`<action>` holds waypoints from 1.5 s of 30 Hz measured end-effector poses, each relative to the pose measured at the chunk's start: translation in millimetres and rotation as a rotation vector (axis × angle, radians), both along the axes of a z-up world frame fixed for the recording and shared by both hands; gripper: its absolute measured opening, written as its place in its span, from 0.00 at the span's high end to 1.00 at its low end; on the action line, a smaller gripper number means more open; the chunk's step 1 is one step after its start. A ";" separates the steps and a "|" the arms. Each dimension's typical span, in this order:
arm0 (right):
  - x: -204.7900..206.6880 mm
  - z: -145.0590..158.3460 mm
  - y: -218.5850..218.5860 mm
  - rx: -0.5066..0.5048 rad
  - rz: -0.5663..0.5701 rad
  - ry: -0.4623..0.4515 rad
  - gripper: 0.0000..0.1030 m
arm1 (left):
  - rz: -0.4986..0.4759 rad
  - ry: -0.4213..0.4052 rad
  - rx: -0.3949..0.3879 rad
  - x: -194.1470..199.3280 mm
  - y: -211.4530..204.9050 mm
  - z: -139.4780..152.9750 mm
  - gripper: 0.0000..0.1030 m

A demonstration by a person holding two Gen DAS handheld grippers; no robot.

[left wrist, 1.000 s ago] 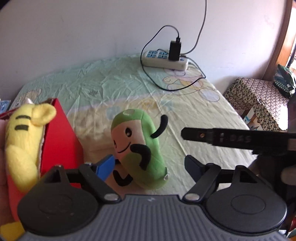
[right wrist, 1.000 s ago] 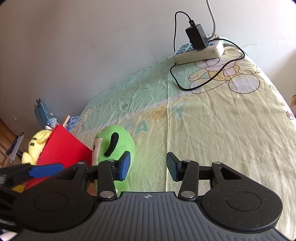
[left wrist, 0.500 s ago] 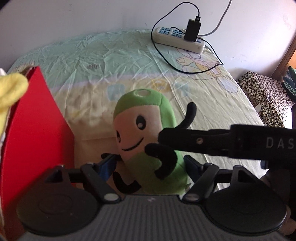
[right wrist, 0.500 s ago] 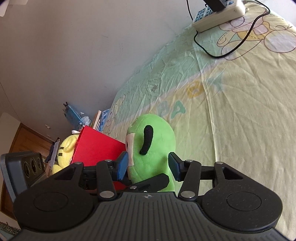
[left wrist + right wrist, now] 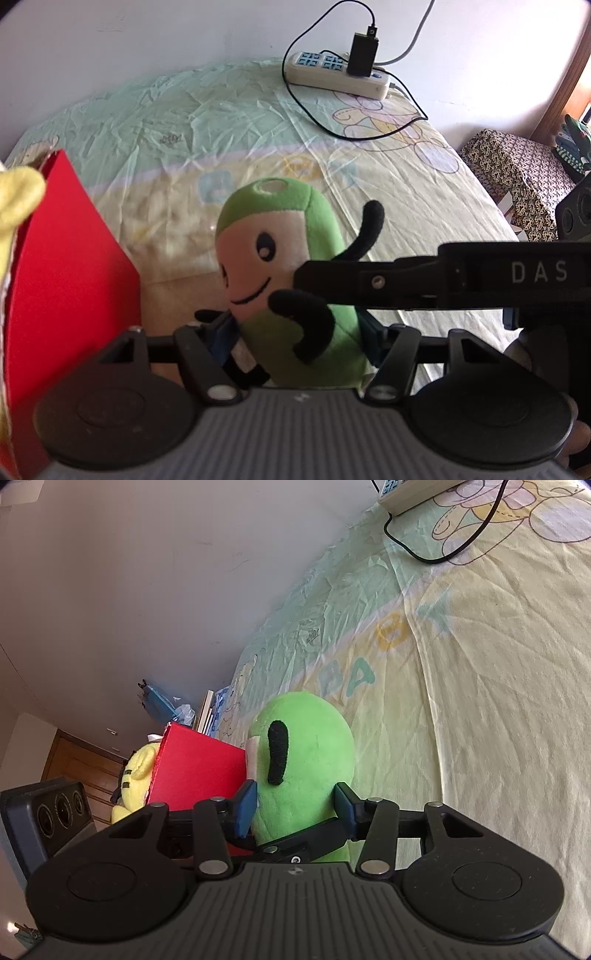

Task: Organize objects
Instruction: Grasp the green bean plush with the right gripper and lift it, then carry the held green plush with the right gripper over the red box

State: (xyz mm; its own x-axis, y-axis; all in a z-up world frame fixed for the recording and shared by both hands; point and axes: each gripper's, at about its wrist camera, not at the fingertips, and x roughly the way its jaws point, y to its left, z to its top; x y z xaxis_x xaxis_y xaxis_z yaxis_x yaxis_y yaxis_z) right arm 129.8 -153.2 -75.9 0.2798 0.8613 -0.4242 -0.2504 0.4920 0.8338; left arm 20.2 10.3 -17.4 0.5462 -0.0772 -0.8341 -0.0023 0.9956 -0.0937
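While both grippers' fingers straddle green plush (image 5: 284,266), grip uncertain; red box (image 5: 70,266) crowds left, bedsheet (image 5: 498,701) open right.

- The green bean-shaped plush toy (image 5: 288,295) is covered in short, matt fleece cloth; its black limbs are of the same soft pile.
- The yellow plush toy (image 5: 138,771) is seen to be fuzzy, matt cloth.
- The red box (image 5: 70,266) is faced with smooth, matt card or paper.
- The pale green and yellow printed bedsheet (image 5: 177,122) is thin woven cloth, finely creased and matt.
- The left gripper (image 5: 295,332) and the right gripper (image 5: 295,808) are made of black matt plastic with ribbed bodies, shiny metal pivot pins and blue finger pads.
- The white power strip (image 5: 336,72) is smooth plastic, slightly glossy.
- The wall (image 5: 166,33) is painted matt.
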 end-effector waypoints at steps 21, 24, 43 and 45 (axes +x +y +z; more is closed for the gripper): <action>-80.6 40.4 -23.1 -0.004 0.070 -0.036 0.53 | -0.116 -0.086 0.056 -94.0 -32.3 40.3 0.38; -90.7 44.8 -20.3 -0.001 0.089 -0.046 0.53 | -0.121 -0.101 0.053 -107.6 -29.9 45.0 0.38; -140.7 90.1 39.4 0.000 0.204 -0.178 0.53 | -0.126 -0.260 0.010 -188.2 26.6 93.8 0.38; -145.0 98.9 49.4 -0.003 0.196 -0.203 0.53 | -0.131 -0.287 0.000 -194.9 38.7 101.5 0.38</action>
